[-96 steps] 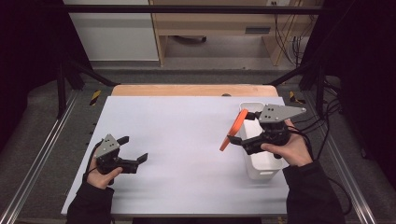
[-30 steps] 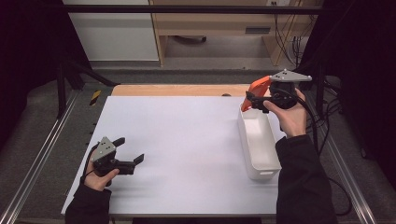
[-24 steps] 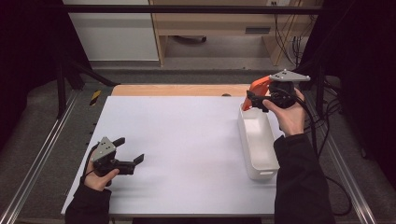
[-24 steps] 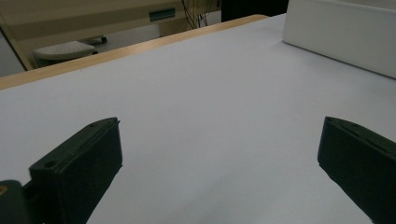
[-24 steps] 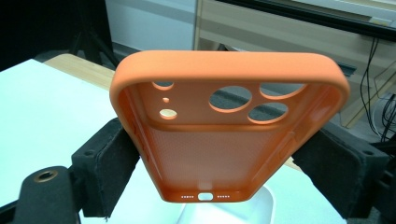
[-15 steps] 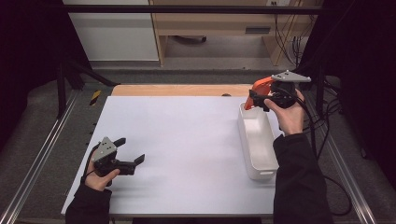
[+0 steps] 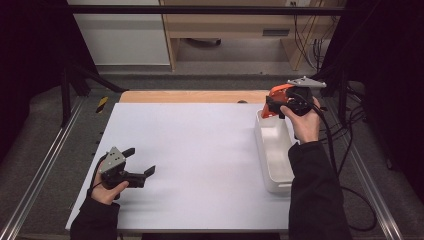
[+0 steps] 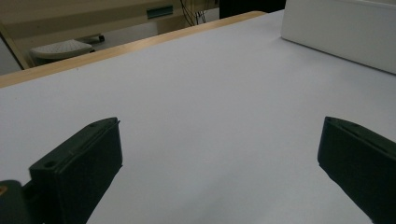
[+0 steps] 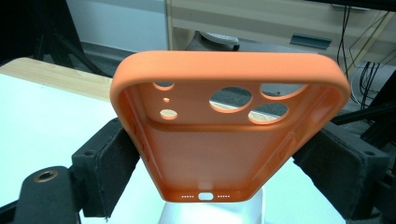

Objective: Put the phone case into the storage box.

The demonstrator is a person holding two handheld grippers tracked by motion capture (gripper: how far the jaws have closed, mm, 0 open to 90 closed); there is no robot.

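Note:
An orange phone case is held above the far end of a long white bin, and my right gripper is shut on it. In the right gripper view the phone case shows its inner side with the camera cut-outs on top. It sits between the two black jaws of the right gripper, which press on its long edges. My left gripper rests on the white table at the front left. The left gripper stands open with nothing between its jaws.
The white bin lies along the table's right side, and its far end is just below the case. A wooden strip runs along the table's far edge. Cables hang off to the right.
My right hand has carried the case from beside the bin's middle to its far end and lowered it slightly over the last second. The left gripper has stayed still.

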